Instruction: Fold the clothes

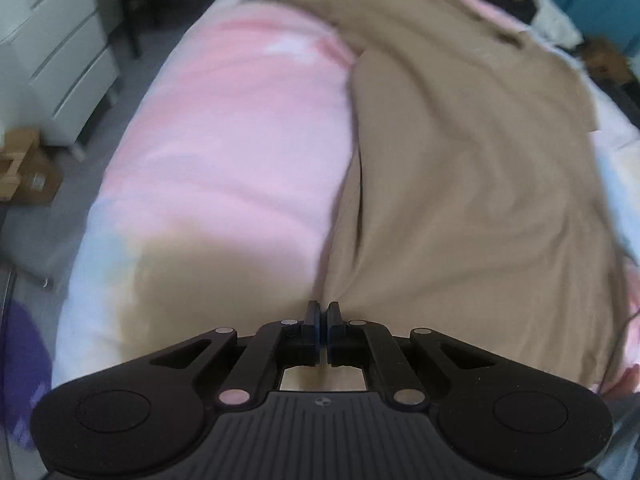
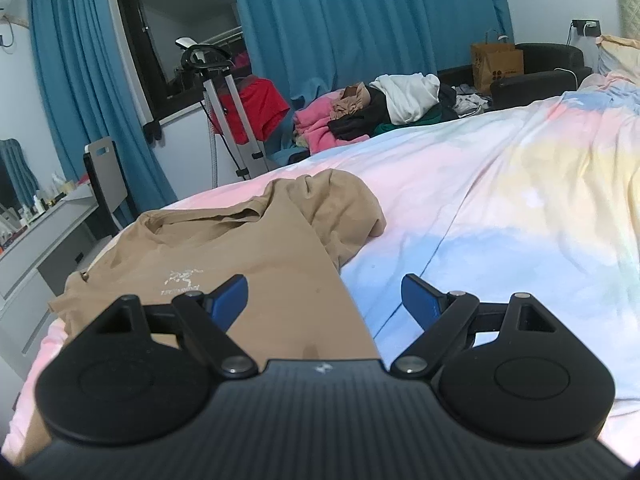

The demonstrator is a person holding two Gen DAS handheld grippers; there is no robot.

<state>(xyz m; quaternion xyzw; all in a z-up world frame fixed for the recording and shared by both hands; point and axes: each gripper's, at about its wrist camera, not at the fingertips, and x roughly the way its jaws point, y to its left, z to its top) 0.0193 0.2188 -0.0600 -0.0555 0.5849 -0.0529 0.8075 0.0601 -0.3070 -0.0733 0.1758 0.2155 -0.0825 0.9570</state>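
A tan T-shirt (image 1: 460, 168) lies spread on the pastel bedsheet (image 1: 232, 128). My left gripper (image 1: 323, 312) is shut on the shirt's near edge, with tan fabric bunched at its fingertips. In the right wrist view the same tan T-shirt (image 2: 240, 256) shows a small white chest logo, with one sleeve crumpled toward the middle of the bed. My right gripper (image 2: 324, 298) is open and empty, held just above the shirt's right edge and the bedsheet (image 2: 500, 208).
A pile of mixed clothes (image 2: 380, 108) lies at the far edge of the bed. A garment steamer stand (image 2: 228, 112), blue curtains (image 2: 360, 20), a paper bag (image 2: 496, 64) and a dark sofa stand behind. A white drawer unit (image 1: 52, 48) and cardboard boxes (image 1: 24, 168) stand left of the bed.
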